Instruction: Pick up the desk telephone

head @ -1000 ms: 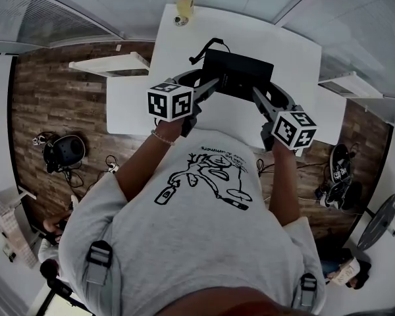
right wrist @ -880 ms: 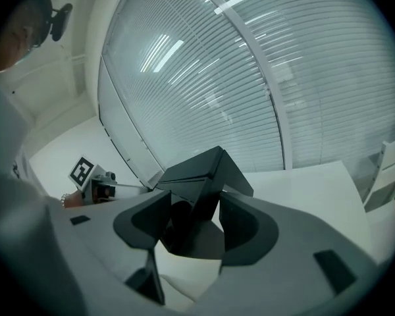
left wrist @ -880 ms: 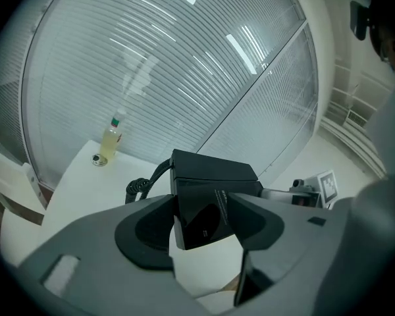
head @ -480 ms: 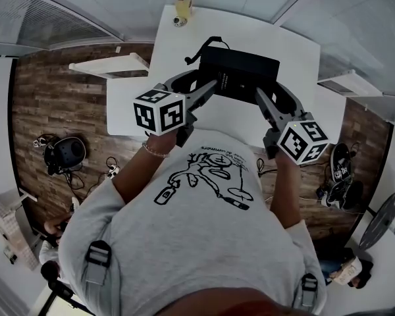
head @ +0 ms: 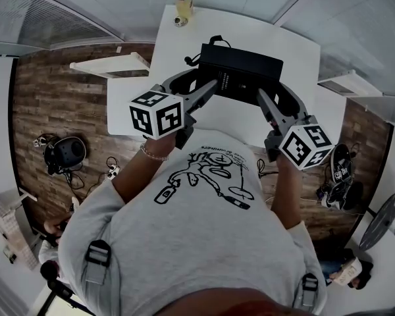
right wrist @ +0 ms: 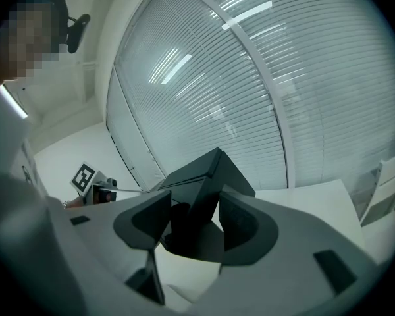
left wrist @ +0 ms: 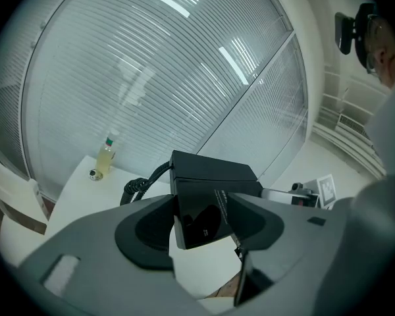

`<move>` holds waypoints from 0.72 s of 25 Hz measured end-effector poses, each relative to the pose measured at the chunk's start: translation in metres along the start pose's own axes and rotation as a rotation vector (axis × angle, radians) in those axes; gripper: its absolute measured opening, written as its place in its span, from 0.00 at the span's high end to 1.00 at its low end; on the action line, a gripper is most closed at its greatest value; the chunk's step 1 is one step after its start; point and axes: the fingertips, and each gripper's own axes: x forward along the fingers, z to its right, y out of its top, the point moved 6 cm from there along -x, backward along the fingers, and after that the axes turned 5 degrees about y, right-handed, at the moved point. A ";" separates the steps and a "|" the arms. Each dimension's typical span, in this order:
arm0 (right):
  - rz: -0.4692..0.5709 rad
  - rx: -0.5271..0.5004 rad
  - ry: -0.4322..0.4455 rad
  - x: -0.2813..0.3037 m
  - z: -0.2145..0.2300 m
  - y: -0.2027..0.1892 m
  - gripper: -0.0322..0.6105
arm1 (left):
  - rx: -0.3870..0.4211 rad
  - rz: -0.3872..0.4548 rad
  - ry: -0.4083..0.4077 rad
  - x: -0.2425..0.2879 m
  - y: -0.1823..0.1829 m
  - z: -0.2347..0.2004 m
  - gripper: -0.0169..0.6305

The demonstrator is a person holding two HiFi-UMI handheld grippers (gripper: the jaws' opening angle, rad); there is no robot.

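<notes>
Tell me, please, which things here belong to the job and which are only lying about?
Belong to the job: desk telephone, its coiled cord, left tongs and right tongs, both closed on the telephone.
Only lying about: bottle, small round object beside it, at the white table's far end.

Left tool (head: 207,79) and right tool (head: 270,92) grip the telephone (head: 240,71).

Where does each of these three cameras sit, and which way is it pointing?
Head view: on the person's head, looking steeply down at shirt, arms, left gripper, right gripper and table.
Left gripper view: rides that gripper, looking along its jaws, shut on the telephone, toward a bottle.
Right gripper view: rides that gripper; its jaws grip the telephone's other side.
Shared: all show the telephone.
</notes>
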 end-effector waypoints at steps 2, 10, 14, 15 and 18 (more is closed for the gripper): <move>-0.001 0.003 0.001 0.000 0.001 0.000 0.62 | 0.000 -0.001 -0.001 0.000 0.000 0.000 0.59; 0.000 0.012 0.001 0.002 0.003 -0.003 0.62 | -0.006 0.000 -0.004 0.002 0.000 -0.003 0.59; 0.002 0.012 -0.001 0.002 0.003 -0.002 0.62 | -0.010 -0.003 -0.006 0.002 -0.001 -0.003 0.59; 0.002 0.012 -0.002 0.002 0.002 -0.002 0.62 | -0.012 -0.002 -0.007 0.002 -0.001 -0.003 0.59; 0.003 0.012 -0.005 0.001 0.002 -0.004 0.62 | -0.012 -0.003 -0.010 0.002 -0.002 -0.003 0.59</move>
